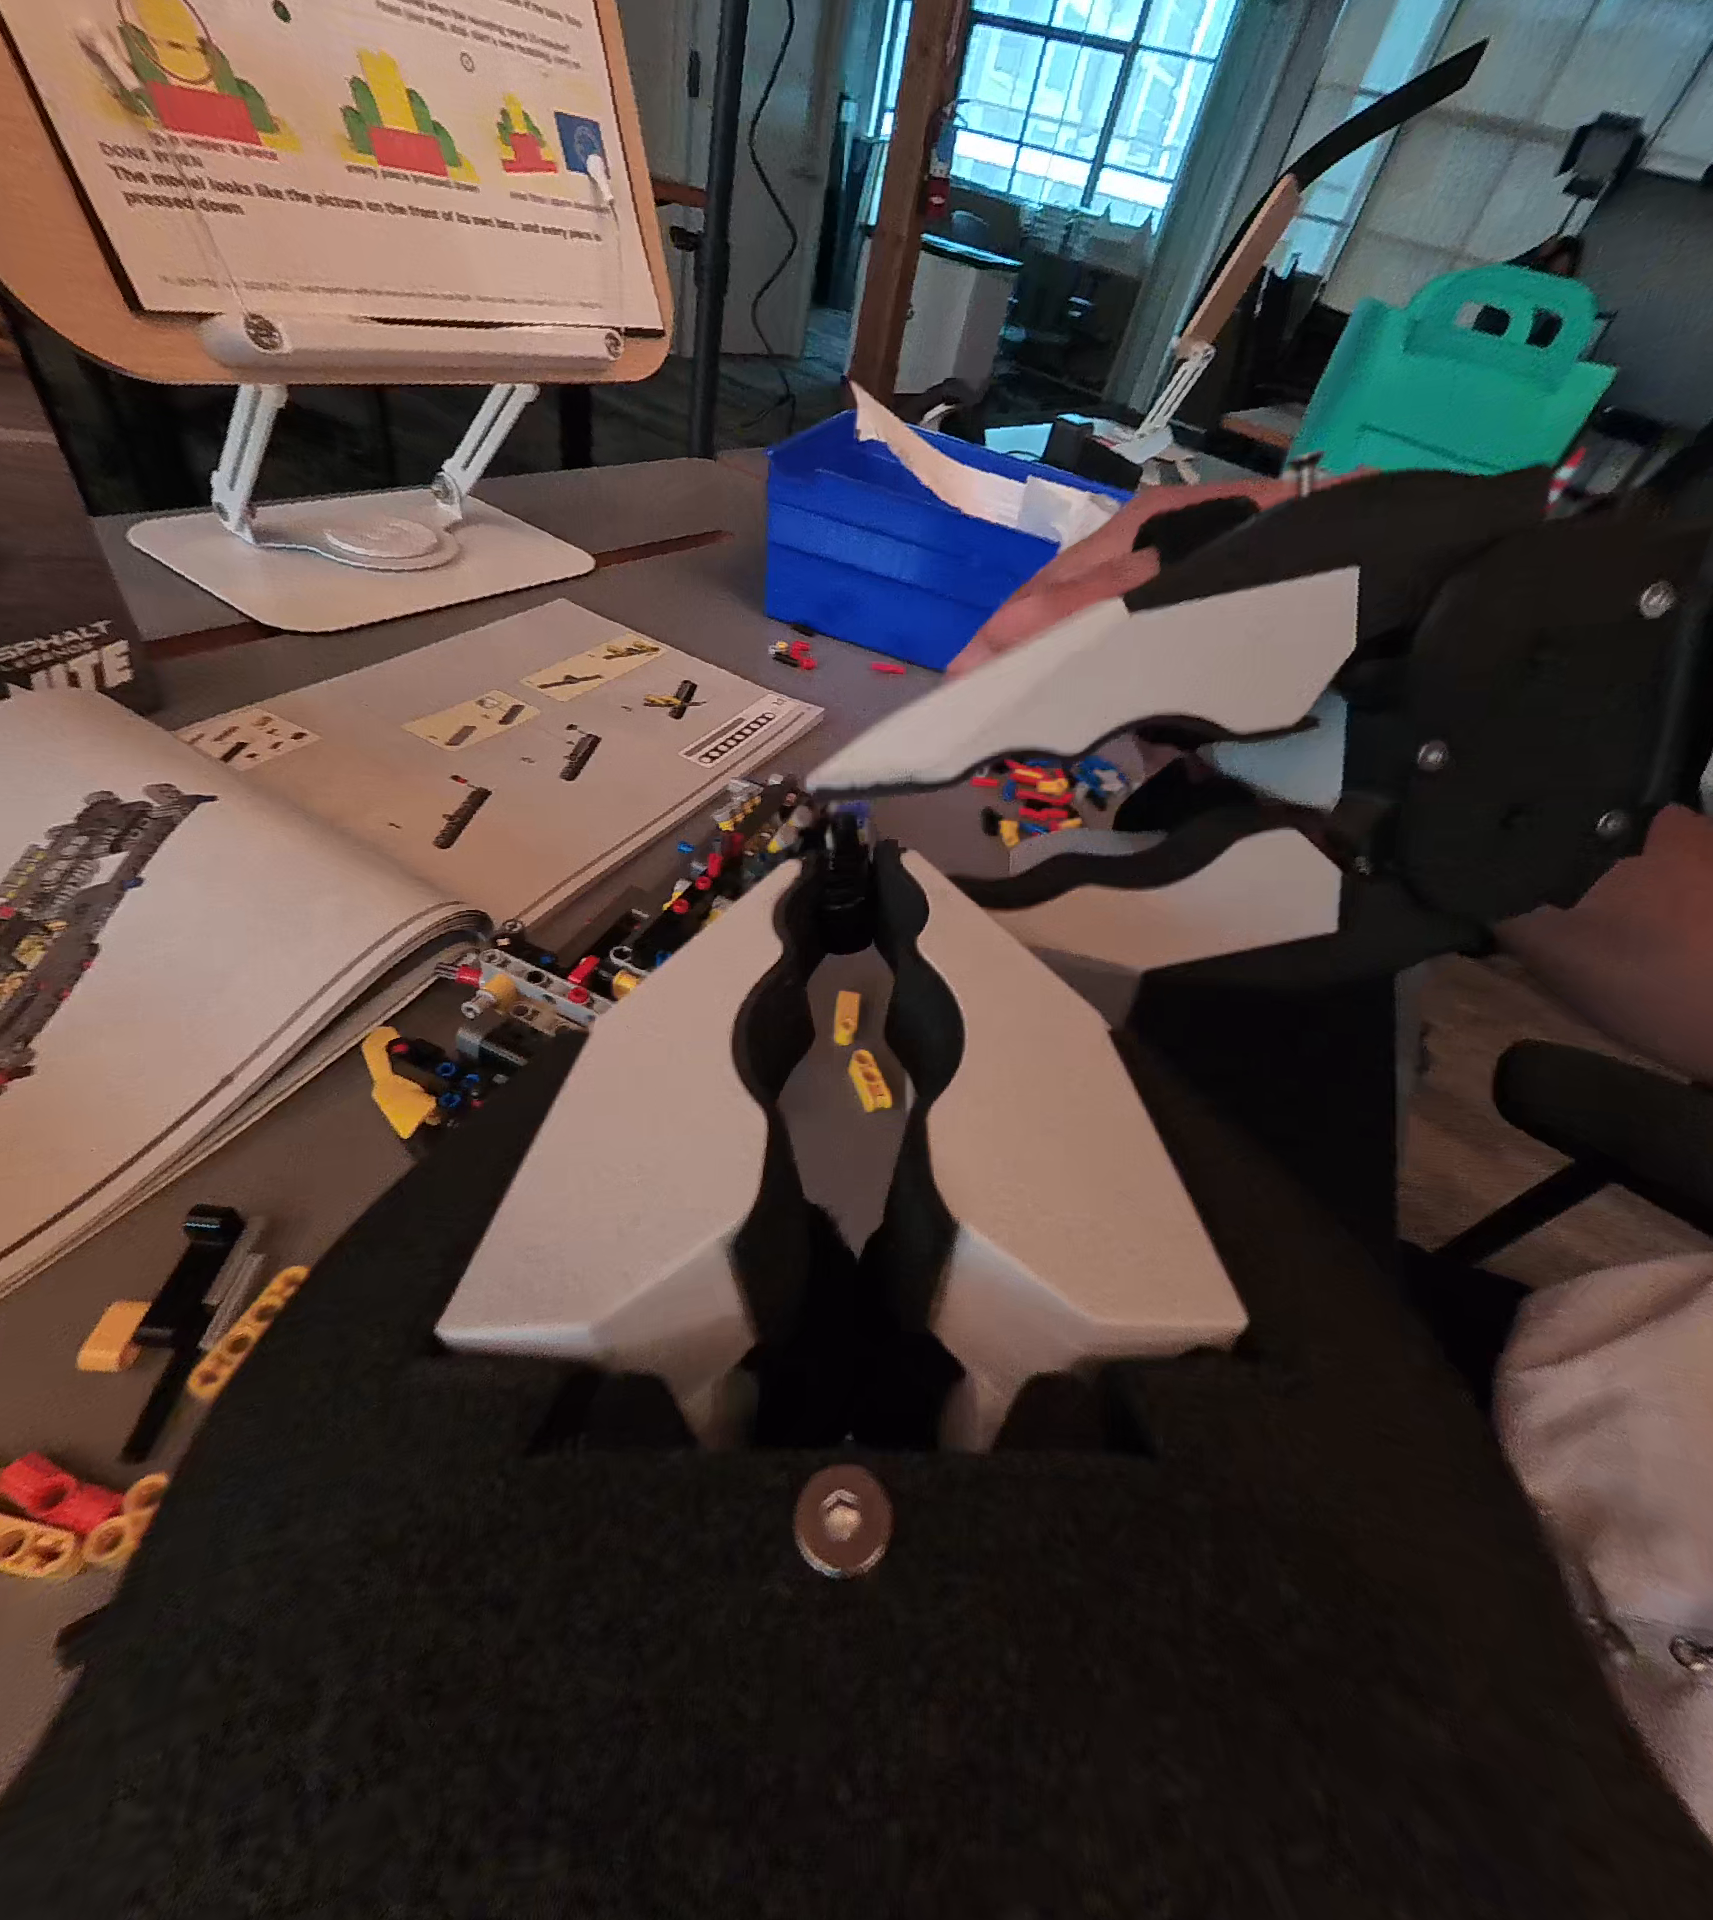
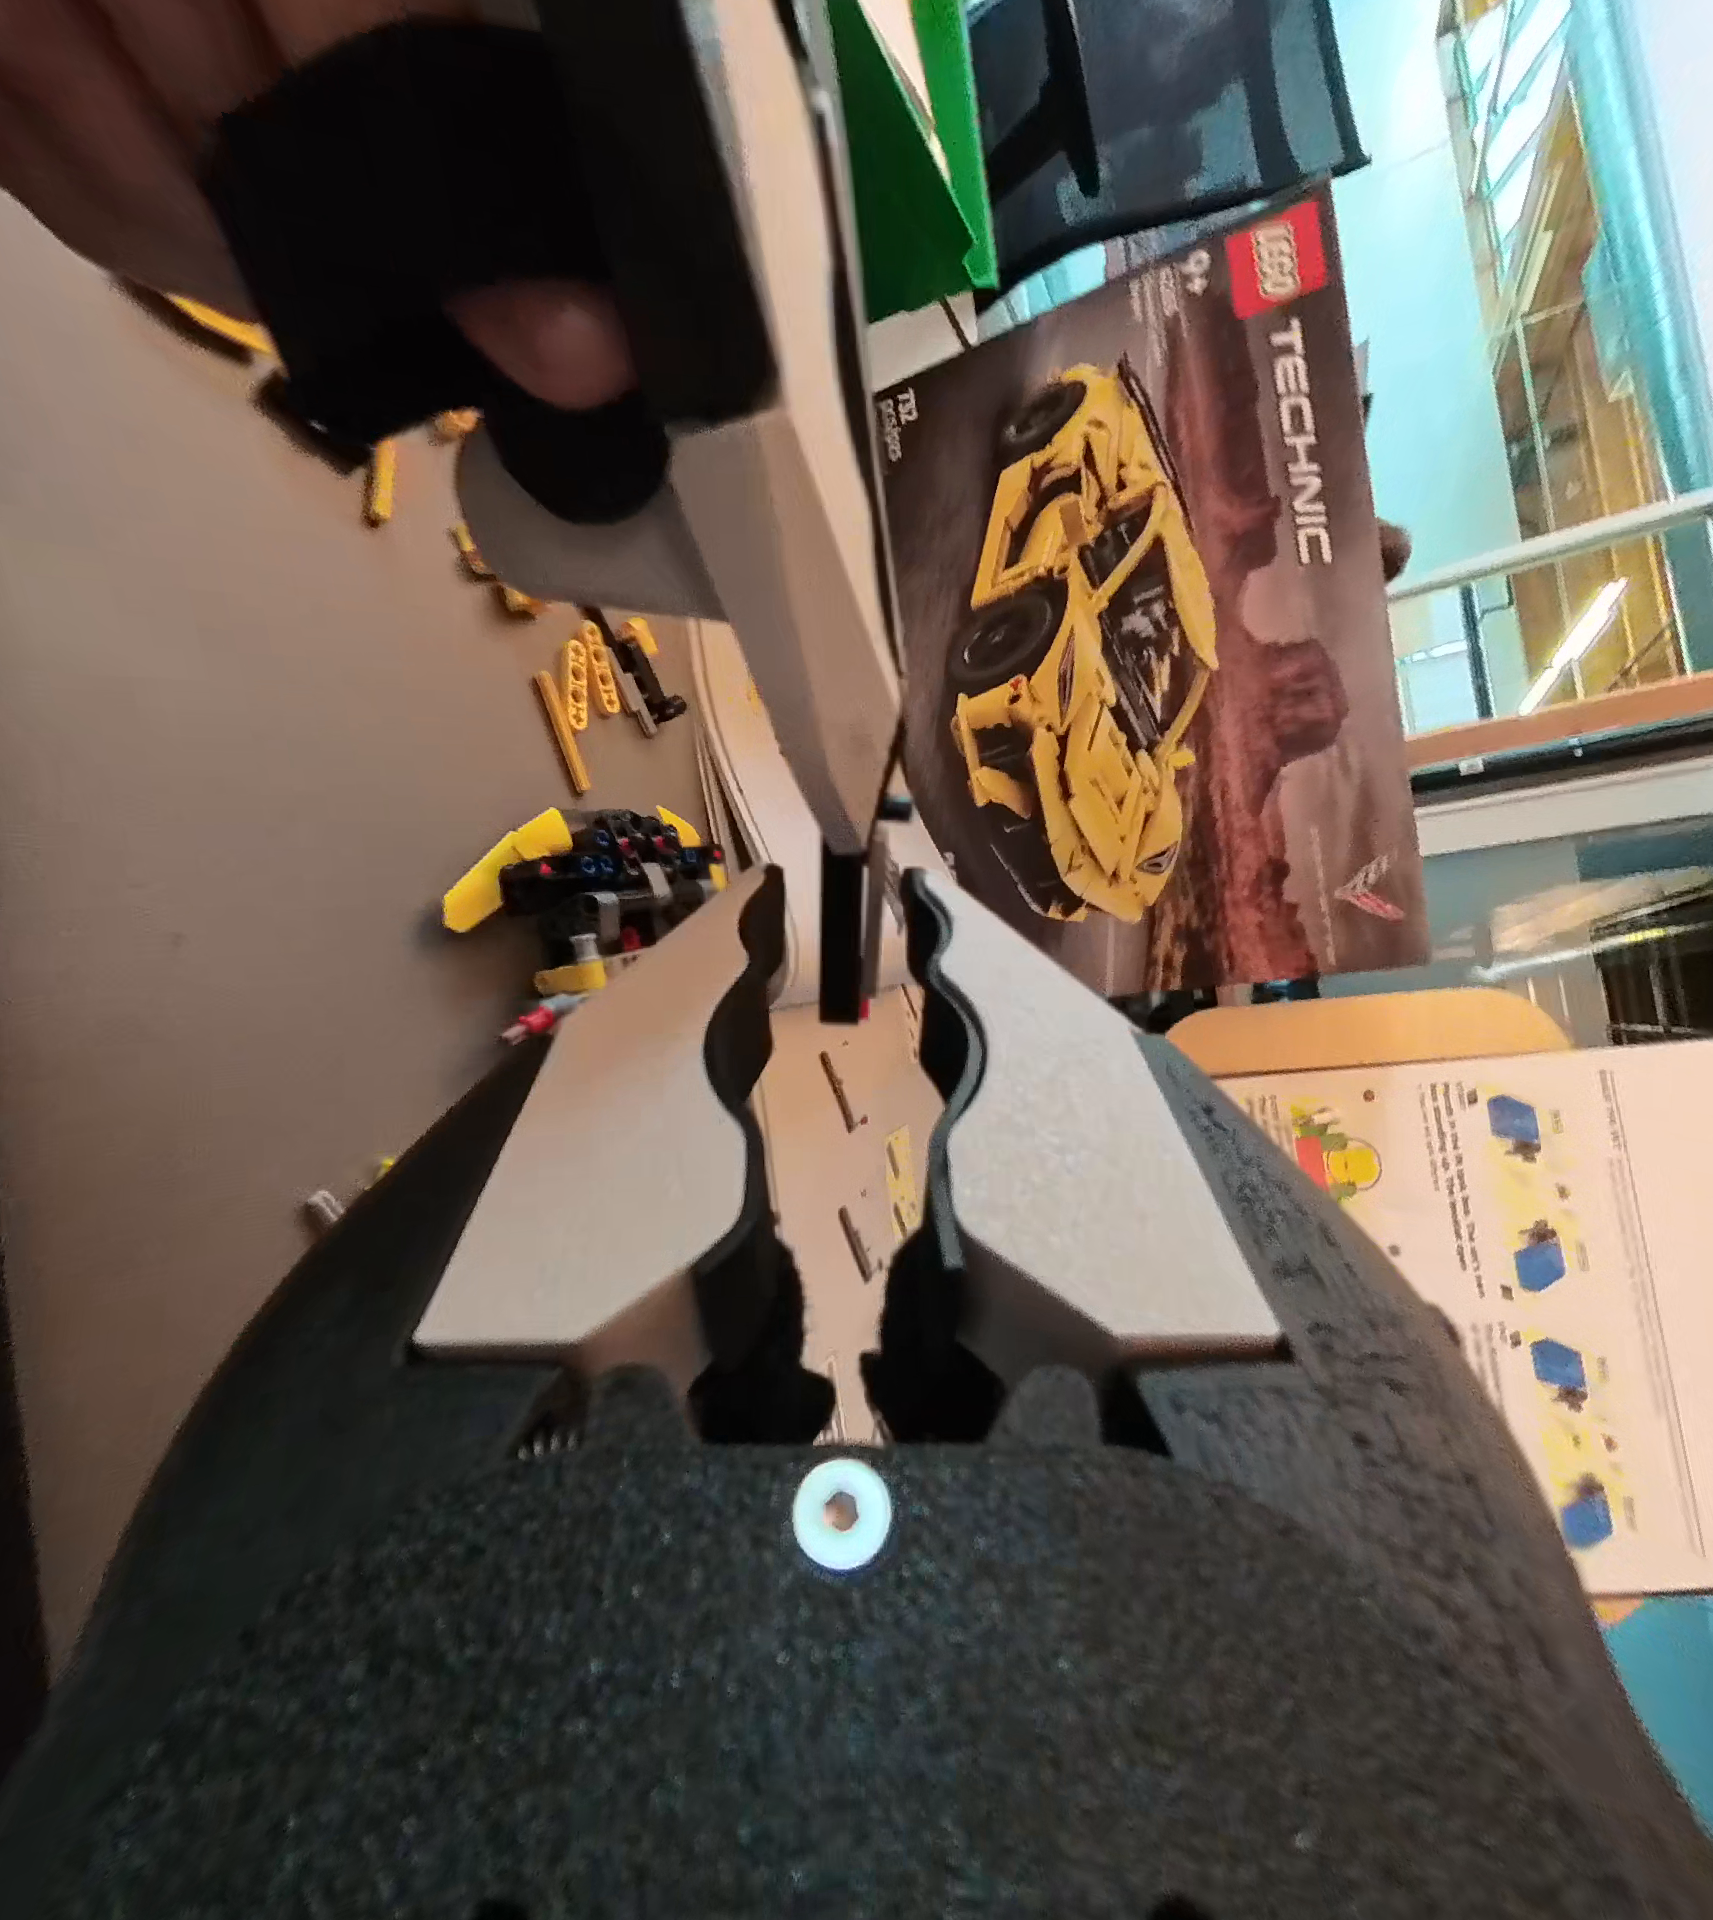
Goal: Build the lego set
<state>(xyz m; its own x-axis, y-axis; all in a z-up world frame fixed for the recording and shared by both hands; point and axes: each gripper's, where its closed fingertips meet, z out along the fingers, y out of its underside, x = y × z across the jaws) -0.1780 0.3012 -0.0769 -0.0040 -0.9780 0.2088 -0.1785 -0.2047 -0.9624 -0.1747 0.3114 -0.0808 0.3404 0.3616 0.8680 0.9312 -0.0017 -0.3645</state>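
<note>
Blue bin [image 1: 873, 561], white document stand [image 1: 364, 540], green chair [image 1: 1454, 384], window [image 1: 1060, 104]

The right gripper [image 2: 841, 883] stands parted around a black beam [image 2: 841, 935] — that beam is pinched by the left gripper [image 2: 847, 842], reaching in from 11 o'clock. At 9 o'clock on the worktop [image 2: 156, 831] lies a yellow-and-black assembly [image 2: 582, 894]; the set's box [image 2: 1164, 623] at 2 o'clock.

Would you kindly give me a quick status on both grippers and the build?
Left gripper shut on small black piece. Right gripper open around it. Partly built model on table beside instruction booklet. Nothing in the way.
</note>
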